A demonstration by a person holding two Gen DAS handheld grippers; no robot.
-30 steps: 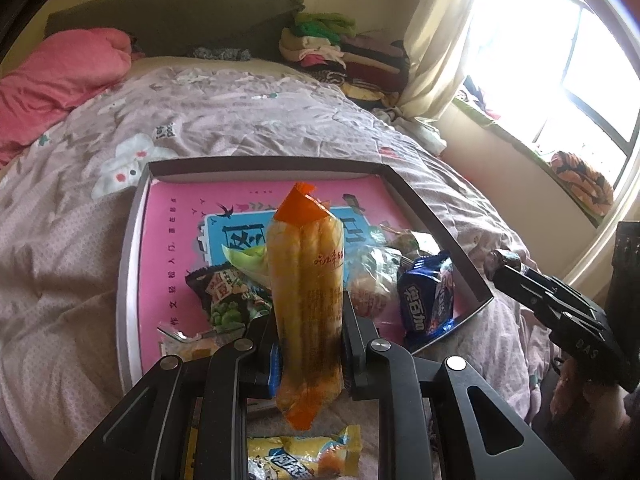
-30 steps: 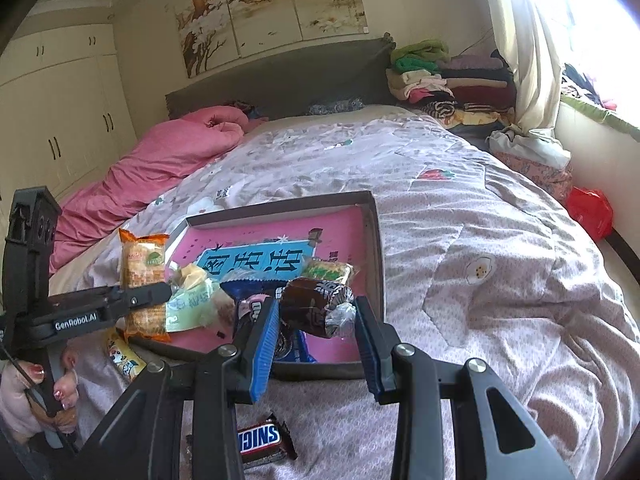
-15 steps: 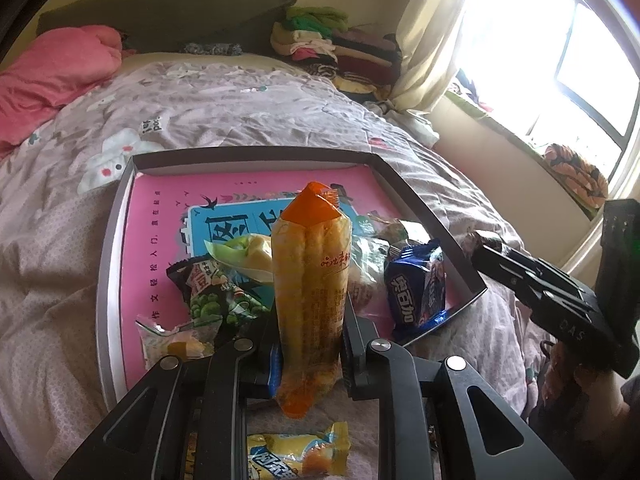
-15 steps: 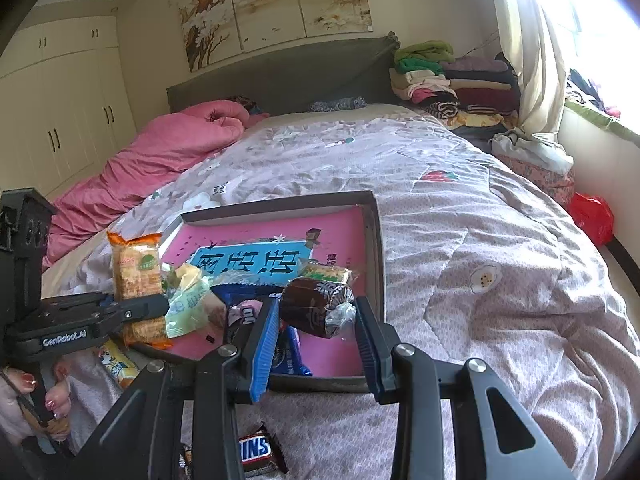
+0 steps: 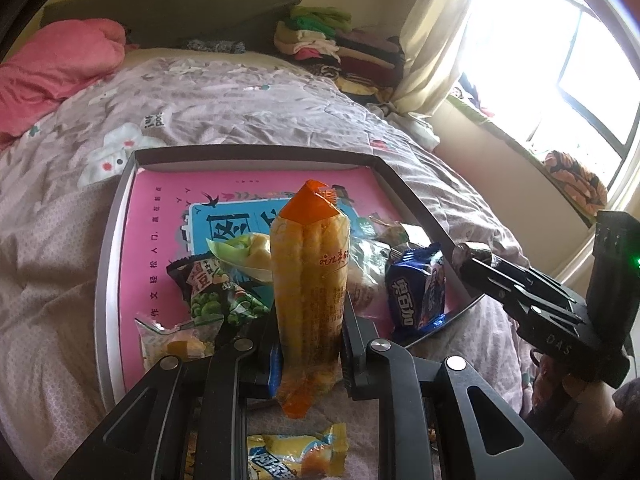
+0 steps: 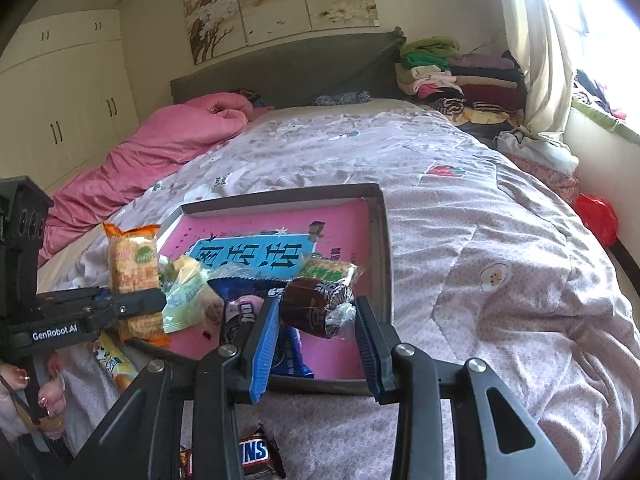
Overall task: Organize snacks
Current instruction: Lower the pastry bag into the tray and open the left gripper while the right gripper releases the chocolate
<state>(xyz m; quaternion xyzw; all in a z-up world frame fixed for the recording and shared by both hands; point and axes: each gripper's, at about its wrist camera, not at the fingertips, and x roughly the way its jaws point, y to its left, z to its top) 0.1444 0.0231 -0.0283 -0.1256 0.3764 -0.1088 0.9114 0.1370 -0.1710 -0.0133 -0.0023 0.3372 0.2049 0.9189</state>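
Over the near edge of a shallow tray (image 5: 116,240) with a pink printed floor, in the left wrist view, the left gripper (image 5: 308,344) is clenched on a tall orange-and-yellow cracker packet (image 5: 310,280), held upright with its crimped orange top pointing up and its lower end hanging below the jaws. Its clear wrapper shows pale stacked biscuits and a line of red script too small to read. Behind it in the tray lie a green pea packet (image 5: 216,296), a pale green pouch (image 5: 244,252) and a blue biscuit pack (image 5: 418,292), partly hidden by the held packet. A yellow wrapped snack (image 5: 296,456) lies on the quilt (image 5: 240,108) below, its lower end cut off by the frame.

In the right wrist view, the right gripper (image 6: 316,336) grasps a dark brown wrapped cake (image 6: 316,308) between its blue pads, tilted above the tray's near right corner; its label is not legible. The cracker packet (image 6: 132,268) stands at left in the other claw. A Snickers bar (image 6: 248,452) lies on the quilt, half hidden behind the gripper's frame.
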